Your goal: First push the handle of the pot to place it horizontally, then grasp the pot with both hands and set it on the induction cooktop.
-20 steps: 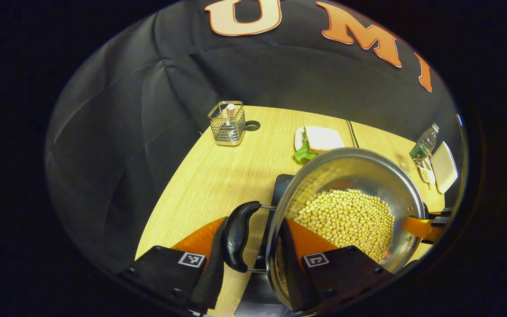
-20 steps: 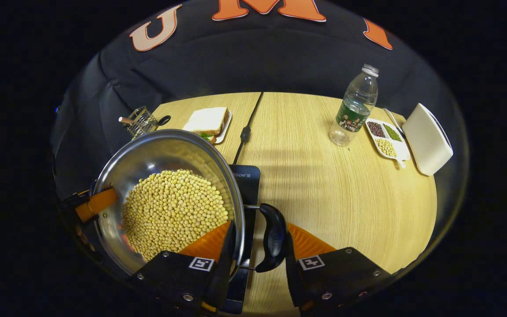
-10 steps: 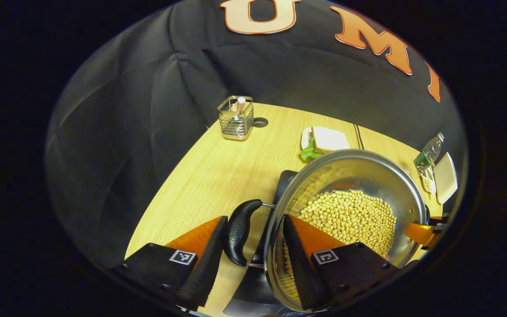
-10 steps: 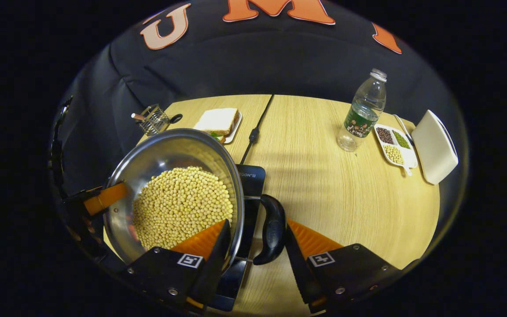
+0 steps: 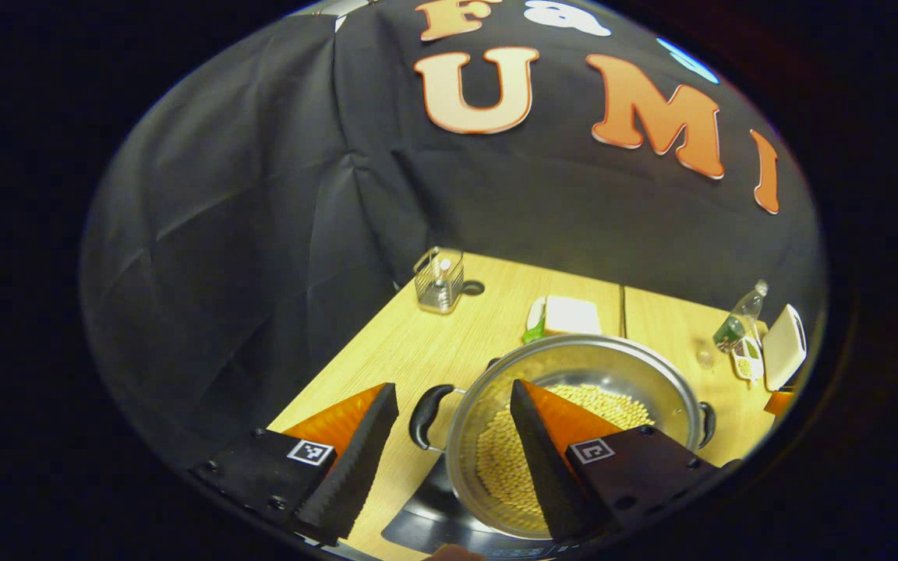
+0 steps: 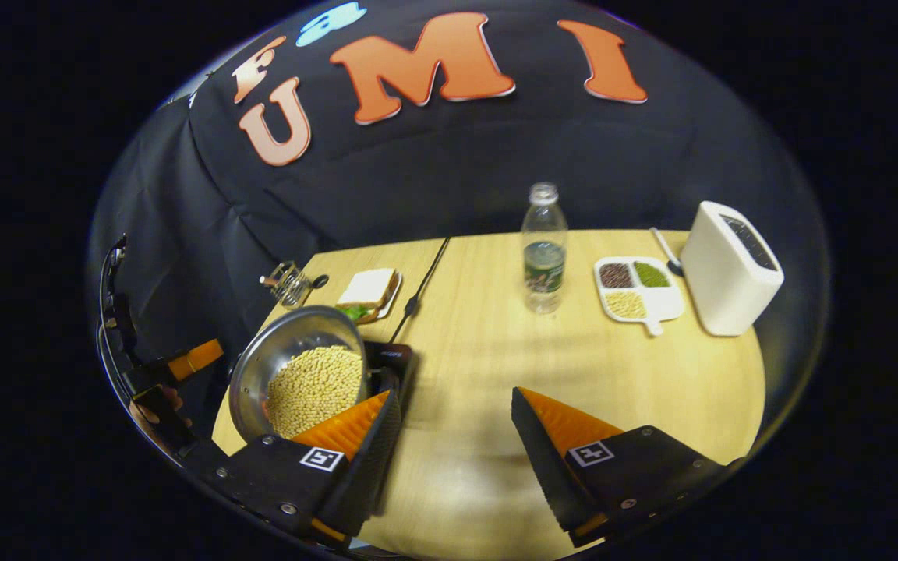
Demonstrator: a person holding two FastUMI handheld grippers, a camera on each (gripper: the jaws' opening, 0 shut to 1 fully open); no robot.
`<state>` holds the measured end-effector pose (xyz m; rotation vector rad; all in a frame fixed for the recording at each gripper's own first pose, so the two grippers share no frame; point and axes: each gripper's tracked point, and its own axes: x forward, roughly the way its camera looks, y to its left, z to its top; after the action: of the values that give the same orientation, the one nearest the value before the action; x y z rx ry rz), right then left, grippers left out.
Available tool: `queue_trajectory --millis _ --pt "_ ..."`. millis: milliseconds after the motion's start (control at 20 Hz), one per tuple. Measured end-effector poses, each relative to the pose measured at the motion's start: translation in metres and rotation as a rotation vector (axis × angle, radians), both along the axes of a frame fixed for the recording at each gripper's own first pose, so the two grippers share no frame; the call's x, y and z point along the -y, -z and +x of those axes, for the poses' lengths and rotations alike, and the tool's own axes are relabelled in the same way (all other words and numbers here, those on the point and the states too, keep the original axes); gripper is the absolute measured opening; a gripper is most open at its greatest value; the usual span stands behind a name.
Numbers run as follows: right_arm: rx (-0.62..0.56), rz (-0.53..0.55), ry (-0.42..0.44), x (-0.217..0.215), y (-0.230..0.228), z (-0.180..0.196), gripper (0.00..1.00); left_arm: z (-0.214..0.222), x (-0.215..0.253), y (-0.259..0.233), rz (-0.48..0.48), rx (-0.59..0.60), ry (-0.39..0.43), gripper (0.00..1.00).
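Steel pot [image 5: 574,405], heaped with pale yellow beans [image 6: 312,389], sits on the black induction cooktop [image 5: 426,518] at the lower middle of the left gripper view; its two dark side handles stick out level, one at the left [image 5: 422,415] and one at the right rim. Both grippers stand spread wide with nothing between their fingers. In its own view the left gripper [image 5: 449,440] hangs above the pot's left handle without touching it. In the right gripper view the right gripper [image 6: 453,448] sits low in the frame over bare wooden table [image 6: 488,366], and the pot is off at lower left (the other gripper shows at the far left edge). Farther back stand a plastic bottle [image 6: 544,249], a divided dish of beans [image 6: 636,288], a white toaster [image 6: 730,269], a sandwich plate [image 6: 369,294] and a wire caddy [image 5: 440,280].
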<state>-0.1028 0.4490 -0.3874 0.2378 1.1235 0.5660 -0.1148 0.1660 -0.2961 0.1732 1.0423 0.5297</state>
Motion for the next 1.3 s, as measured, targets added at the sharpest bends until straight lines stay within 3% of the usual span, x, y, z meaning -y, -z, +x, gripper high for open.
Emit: queue_trajectory --millis 50,200,300,550,850,900,950,1000,1050,1200,1250,1300 --pt "0.051 -0.008 0.017 0.027 -0.010 0.014 0.90 0.014 0.016 -0.013 0.007 0.041 0.037 0.96" --pt "0.215 -0.036 0.061 0.113 -0.052 0.051 0.93 0.062 0.065 -0.057 0.037 0.179 0.162 0.92" --pt "0.338 -0.069 0.091 0.172 -0.087 0.075 0.93 0.092 0.105 -0.091 0.022 0.290 0.222 0.94" --pt "0.585 -0.124 0.179 0.271 -0.181 0.110 0.94 0.144 0.174 -0.178 -0.021 0.498 0.297 0.94" --pt "0.752 -0.143 0.226 0.332 -0.257 0.120 0.94 0.180 0.240 -0.282 -0.047 0.720 0.382 0.96" --pt "0.780 -0.142 0.237 0.340 -0.272 0.124 0.98 0.183 0.248 -0.296 -0.050 0.745 0.394 0.96" --pt "0.792 -0.133 0.247 0.345 -0.284 0.125 0.94 0.185 0.255 -0.307 -0.054 0.767 0.402 0.96" --pt "0.797 -0.123 0.255 0.348 -0.293 0.124 0.98 0.187 0.263 -0.317 -0.060 0.786 0.405 0.96" --pt "0.806 -0.106 0.258 0.350 -0.302 0.124 0.94 0.189 0.271 -0.327 -0.069 0.803 0.404 0.96" --pt "0.846 -0.074 0.275 0.360 -0.328 0.129 0.98 0.191 0.286 -0.364 -0.085 0.862 0.412 0.96" --pt "0.860 -0.070 0.279 0.363 -0.334 0.130 0.93 0.190 0.290 -0.373 -0.074 0.882 0.419 0.96" --pt "0.876 -0.068 0.285 0.368 -0.339 0.132 0.98 0.187 0.292 -0.382 -0.058 0.896 0.428 0.94"
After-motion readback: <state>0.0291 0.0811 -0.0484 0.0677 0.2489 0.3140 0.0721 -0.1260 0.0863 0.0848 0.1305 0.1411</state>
